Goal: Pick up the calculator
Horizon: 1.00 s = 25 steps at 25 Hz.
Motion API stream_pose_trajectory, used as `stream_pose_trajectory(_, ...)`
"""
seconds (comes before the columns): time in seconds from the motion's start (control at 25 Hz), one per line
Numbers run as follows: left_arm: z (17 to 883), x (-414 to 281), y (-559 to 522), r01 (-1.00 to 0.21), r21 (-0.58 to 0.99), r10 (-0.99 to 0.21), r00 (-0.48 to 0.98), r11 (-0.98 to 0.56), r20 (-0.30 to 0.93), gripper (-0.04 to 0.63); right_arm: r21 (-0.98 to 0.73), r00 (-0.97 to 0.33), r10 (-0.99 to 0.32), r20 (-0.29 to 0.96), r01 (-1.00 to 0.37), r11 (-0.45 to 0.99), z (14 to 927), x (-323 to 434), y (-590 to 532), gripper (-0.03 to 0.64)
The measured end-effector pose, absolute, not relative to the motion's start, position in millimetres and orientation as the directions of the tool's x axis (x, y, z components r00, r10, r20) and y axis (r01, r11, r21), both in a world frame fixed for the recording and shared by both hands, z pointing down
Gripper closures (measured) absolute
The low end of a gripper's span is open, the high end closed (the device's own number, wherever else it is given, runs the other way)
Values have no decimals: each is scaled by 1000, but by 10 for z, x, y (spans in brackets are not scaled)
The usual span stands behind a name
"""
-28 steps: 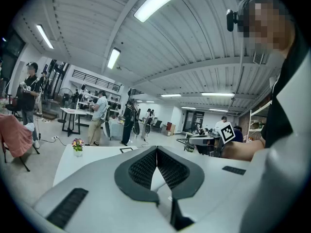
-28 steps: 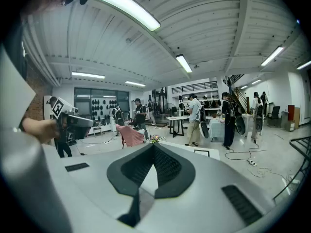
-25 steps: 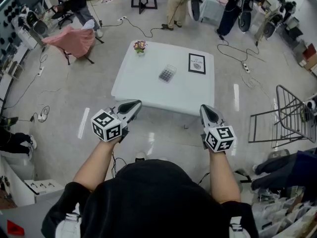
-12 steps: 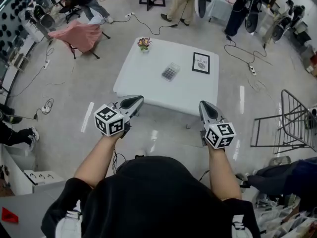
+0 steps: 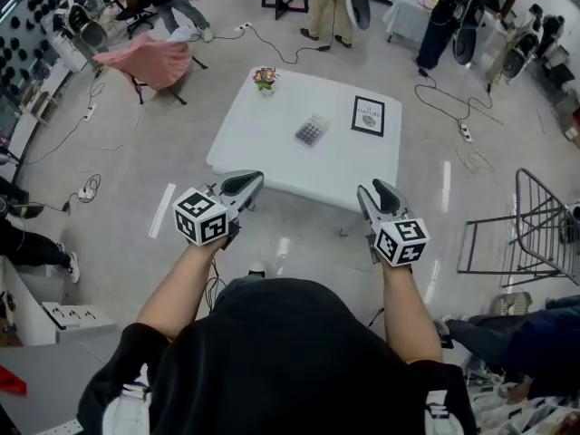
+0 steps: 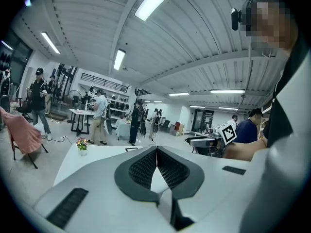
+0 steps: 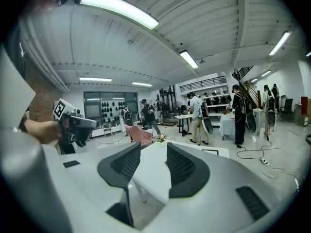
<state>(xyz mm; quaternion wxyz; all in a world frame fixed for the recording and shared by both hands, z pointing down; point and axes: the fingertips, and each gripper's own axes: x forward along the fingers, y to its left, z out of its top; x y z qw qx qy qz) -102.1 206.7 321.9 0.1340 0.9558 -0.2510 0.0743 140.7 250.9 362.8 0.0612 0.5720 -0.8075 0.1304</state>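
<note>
On table [image 5: 263,148], head view: calc [image 5: 311,130] | L gripper [image 6: 156,150], own view: jaws together

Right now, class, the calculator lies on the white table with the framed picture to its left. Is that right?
No. The head view shows the framed picture to the right of the calculator, not its left; both lie on the white table.

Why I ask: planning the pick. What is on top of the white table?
On the white table: a calculator, a framed sign and a small flower pot. Nothing covers them.
</note>
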Motion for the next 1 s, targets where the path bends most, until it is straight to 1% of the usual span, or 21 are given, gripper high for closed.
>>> stream_pose_trajectory(0.12,3237,-1051,2017,-510,215,-468,856,-833,217,575,-162,-342,-905,254,-937,308,3657,1424,2488,410)
stream_pose_trajectory(0.24,3267,-1048,1989,-509,217,-465,856,-833,225,575,-175,-342,-902,262,-936,304,3698,1453,2496,392)
stream_pose_trajectory(0.56,3438,-1059,1868,-489,237,-435,866,-839,245,575,-212,-331,-896,297,-937,276,3916,1409,2428,390)
stream_pose_trajectory(0.76,3570,-1054,1579,-477,266,-416,873,-838,255,575,-212,-320,-886,335,-942,260,4023,1377,2202,388)
stream_pose_trajectory(1.0,3680,-1083,1082,-452,292,-384,885,-843,262,575,-215,-293,-889,353,-950,227,4074,1317,1774,388)
